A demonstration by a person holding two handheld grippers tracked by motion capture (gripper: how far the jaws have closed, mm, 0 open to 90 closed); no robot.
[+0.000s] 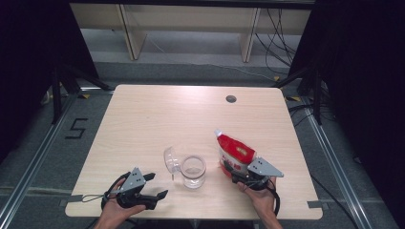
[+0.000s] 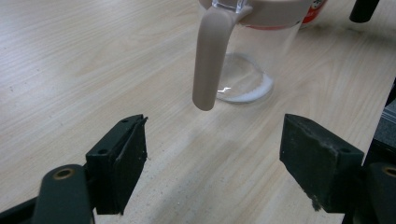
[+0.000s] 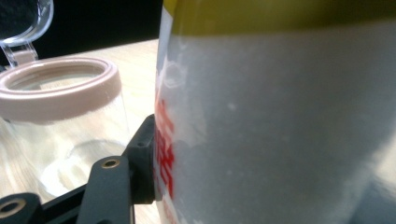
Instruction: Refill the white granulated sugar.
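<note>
A red-and-white pouch (image 1: 234, 151) with a white spout at its top stands tilted on the right half of a pale wooden table (image 1: 157, 114), its lower end between the jaws of the right gripper (image 1: 235, 172), which a person's hand holds from the near edge. In the right gripper view the pouch's white side (image 3: 280, 121) presses against the left jaw, so the gripper appears closed on the pouch; the other jaw is hidden behind it.

Just left of the pouch stands a clear jar (image 1: 193, 171) with a beige rim, its clear hinged lid (image 1: 171, 159) swung open to the left. A thin layer of white powder lies in the jar's bottom (image 2: 245, 88), and a beige handle (image 2: 211, 56) hangs down its side.

The left gripper (image 1: 156, 185) hovers near the table's front left, apart from the jar, its jaws wide apart with nothing between them.

A dark round hole (image 1: 231, 99) sits near the table's far edge. Beyond it are a grey floor, the legs of pale wooden furniture (image 1: 129, 28), loose black cables (image 1: 279, 38) and dark curtains on both sides; a "5" (image 1: 76, 128) is marked on the floor at left.
</note>
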